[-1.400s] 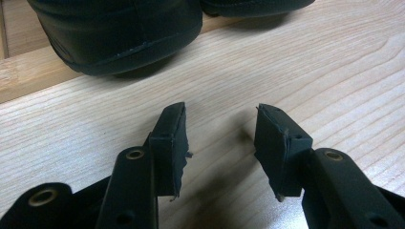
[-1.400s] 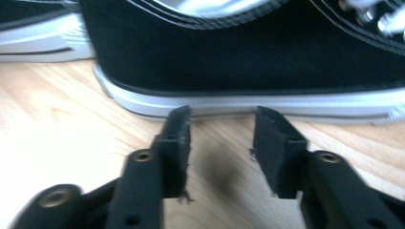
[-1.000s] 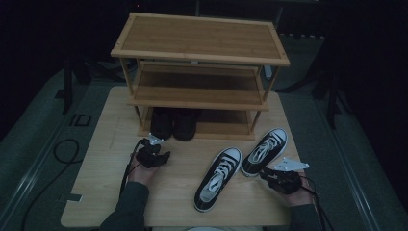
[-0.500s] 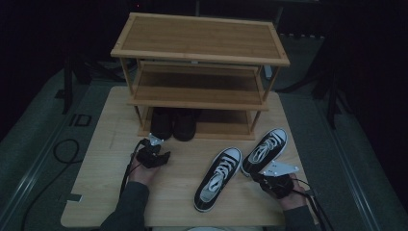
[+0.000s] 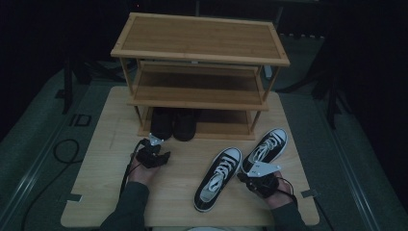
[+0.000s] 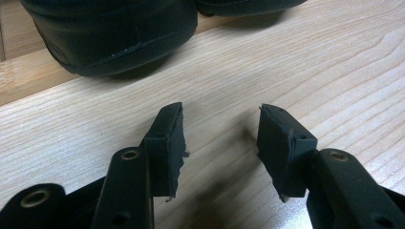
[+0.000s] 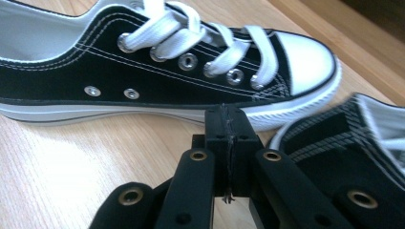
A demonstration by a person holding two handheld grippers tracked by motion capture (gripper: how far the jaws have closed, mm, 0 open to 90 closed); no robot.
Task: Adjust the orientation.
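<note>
On the worktop [image 5: 96,192], my right gripper [image 7: 228,157] has its jaws pressed together on nothing, just beside the two black-and-white sneakers [image 5: 219,178], which lie side by side. My left gripper [image 6: 220,138] rests with jaws apart near the dark shoes [image 5: 173,124] on the rack's [image 5: 202,43] bottom shelf.

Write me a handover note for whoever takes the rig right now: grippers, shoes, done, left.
Left gripper: open, empty, low over the table near the black shoes.
Right gripper: shut, empty, beside the sneakers.
Black shoes sit on the rack's bottom shelf.
Left sneaker and right sneaker lie on the table in front of the rack.
Done: black pair shelved.
Left, probably: shelve both sneakers.
</note>
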